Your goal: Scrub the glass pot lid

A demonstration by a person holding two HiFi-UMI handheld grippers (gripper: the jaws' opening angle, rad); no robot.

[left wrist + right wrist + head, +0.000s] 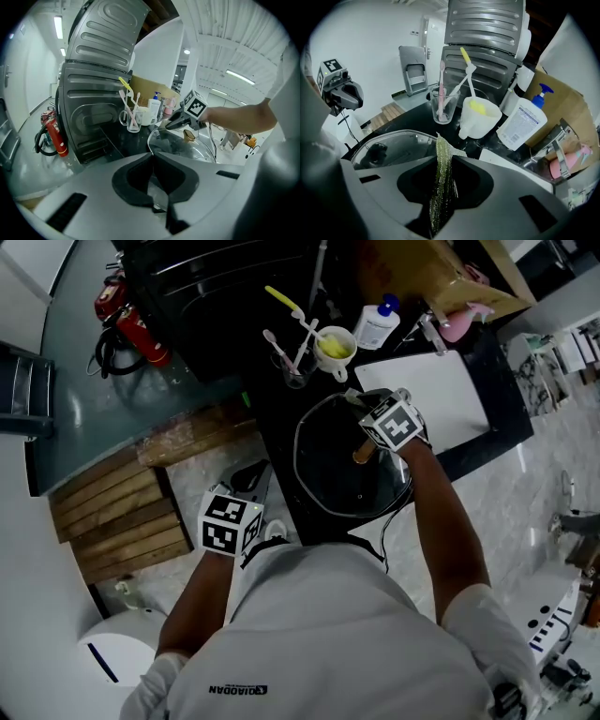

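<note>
The right claw (443, 161) is seen clamped shut on a green scouring pad (442, 187). The pad is gripped edge-on, and its free end sticks out past the tips.

The glass pot lid (333, 474) is laid flat on the dark table (272, 418). It lies directly below this claw and spreads out to the claw's left. The lid is round, so no long axis is offered. Its brown knob (362, 454) is found just behind the claw's tips, towards the person. The pad's long side is run along the claw's reach, towards the lid's far rim. Whether the pad is touching the glass cannot be told.

The right claw is plainly the nearer one. It is carried over the lid on an arm stretched forward, with the wrist tipped down. The coming stroke is judged to depend on the pad being lowered flat onto the glass.

The left claw (153, 157) is drawn together, and nothing is seen held in it. It is kept low and off the table's near edge, with the lid's near rim just ahead of its tips.

A cup of brushes (442, 105) and a white mug (478, 117) are stood beyond the right claw.
</note>
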